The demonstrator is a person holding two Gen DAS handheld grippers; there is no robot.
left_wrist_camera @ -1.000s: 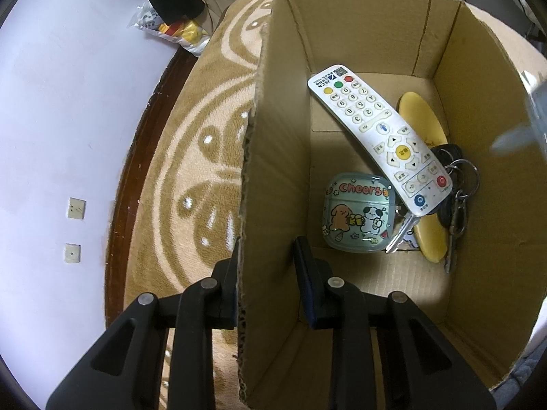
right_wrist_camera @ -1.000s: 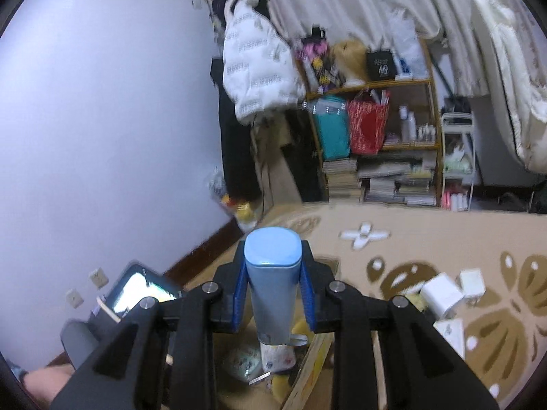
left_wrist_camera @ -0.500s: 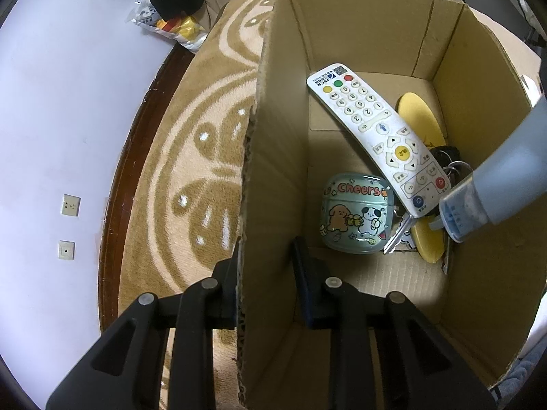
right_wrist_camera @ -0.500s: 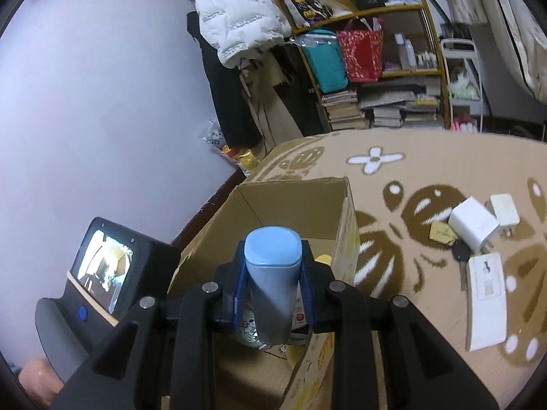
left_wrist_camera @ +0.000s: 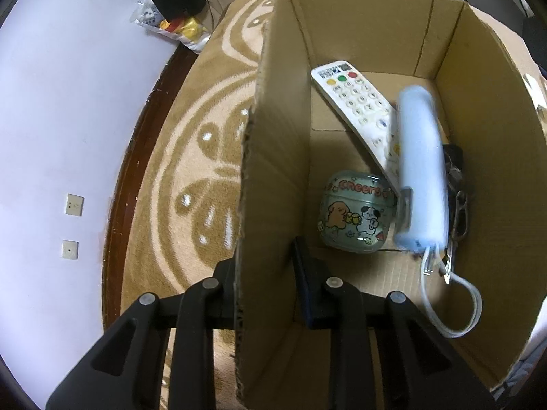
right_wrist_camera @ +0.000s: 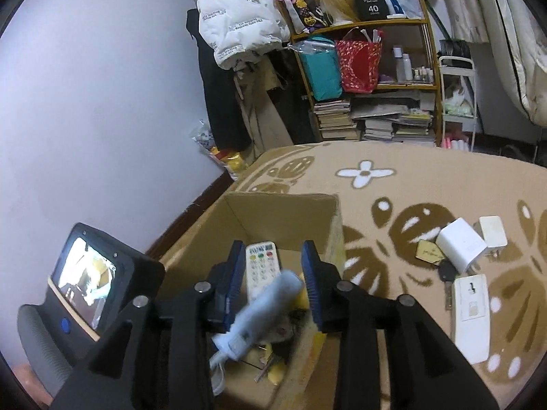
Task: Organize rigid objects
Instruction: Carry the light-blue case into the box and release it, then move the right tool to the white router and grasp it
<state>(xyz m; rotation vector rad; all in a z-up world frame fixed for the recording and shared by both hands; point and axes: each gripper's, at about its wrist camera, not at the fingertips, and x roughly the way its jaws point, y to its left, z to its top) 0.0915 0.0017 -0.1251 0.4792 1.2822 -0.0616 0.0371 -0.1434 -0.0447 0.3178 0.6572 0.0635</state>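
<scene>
One open brown corrugated cardboard box (left_wrist_camera: 383, 34) on a tan pile rug with cream leaf patterns (left_wrist_camera: 205, 143), ragged fluted edge along its near-left wall. Inside, counted: one long white plastic remote with yellow, green and red buttons (left_wrist_camera: 348, 99), leaning diagonally; one rounded translucent green case printed "Cheers" with two cartoon dogs (left_wrist_camera: 355, 210); one bunch of dark metal keys and clips (left_wrist_camera: 456, 184) at the right; one pale blue smooth rounded handheld device with a white cord loop (left_wrist_camera: 422, 167), motion-blurred, lying over the remote's near end just right of the case. Yellow object underneath, mostly hidden.

Left gripper (left_wrist_camera: 265, 266): black with blue pads, clamped tight on the box's near-left wall, one finger outside, one inside.

Right gripper (right_wrist_camera: 271, 273): jaws just been opening, parted wider than the blue device (right_wrist_camera: 263, 307), pads clear of it; device loose below them, tilted, inside the box (right_wrist_camera: 287, 205).

On the rug to the right: two white square plastic chargers (right_wrist_camera: 461, 244), one flat white rectangular device (right_wrist_camera: 470, 311), one gold tag (right_wrist_camera: 429, 251). On the far shelf, black box reading "40" (right_wrist_camera: 372, 5).
</scene>
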